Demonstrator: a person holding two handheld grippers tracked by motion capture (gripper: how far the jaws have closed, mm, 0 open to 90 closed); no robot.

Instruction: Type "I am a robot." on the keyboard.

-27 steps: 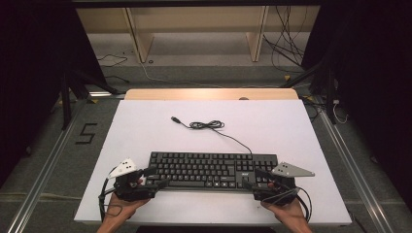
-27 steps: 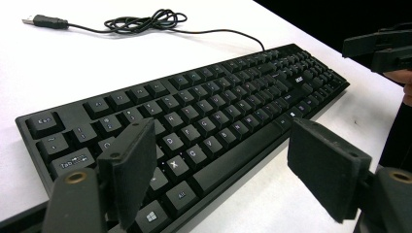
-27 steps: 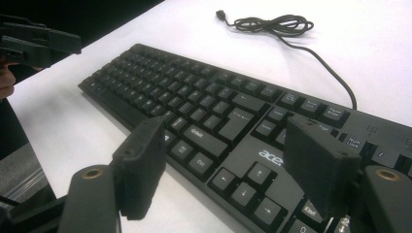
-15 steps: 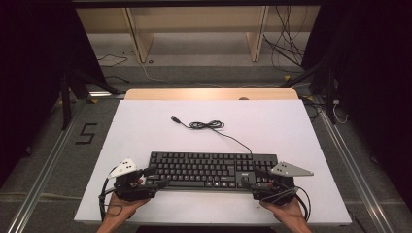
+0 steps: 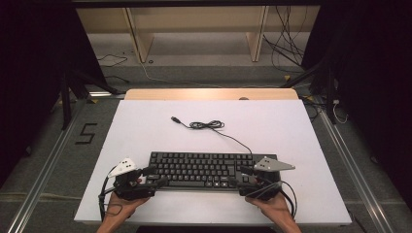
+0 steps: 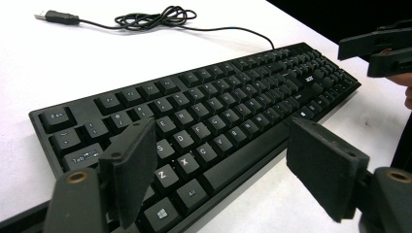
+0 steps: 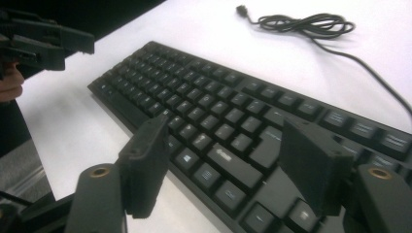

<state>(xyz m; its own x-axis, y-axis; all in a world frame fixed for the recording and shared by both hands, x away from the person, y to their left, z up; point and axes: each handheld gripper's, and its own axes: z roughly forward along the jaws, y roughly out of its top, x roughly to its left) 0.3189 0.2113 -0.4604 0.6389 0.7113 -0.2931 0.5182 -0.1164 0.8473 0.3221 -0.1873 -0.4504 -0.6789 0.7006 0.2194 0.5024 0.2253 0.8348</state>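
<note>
- My left hand-held gripper (image 5: 154,178) sits at the near-left corner of the keyboard (image 5: 201,169); its jaws stand wide, gripping nothing, with the corner keys between the pads (image 6: 128,167) in the left gripper view.
- My right hand-held gripper (image 5: 240,175) mirrors it at the near-right corner, jaws equally wide and empty, astride the front edge.
- The keyboard lies flat on the white worktop (image 5: 145,131), near my edge, long side facing me.
- To grip well, I judge both sides should close evenly on the case edge, not the keycaps, so the board neither twists nor slips.
- Farther off, its cable (image 5: 209,125) lies loosely coiled, plug (image 5: 175,119) free; I should lift level and watch for the cable dragging.
</note>
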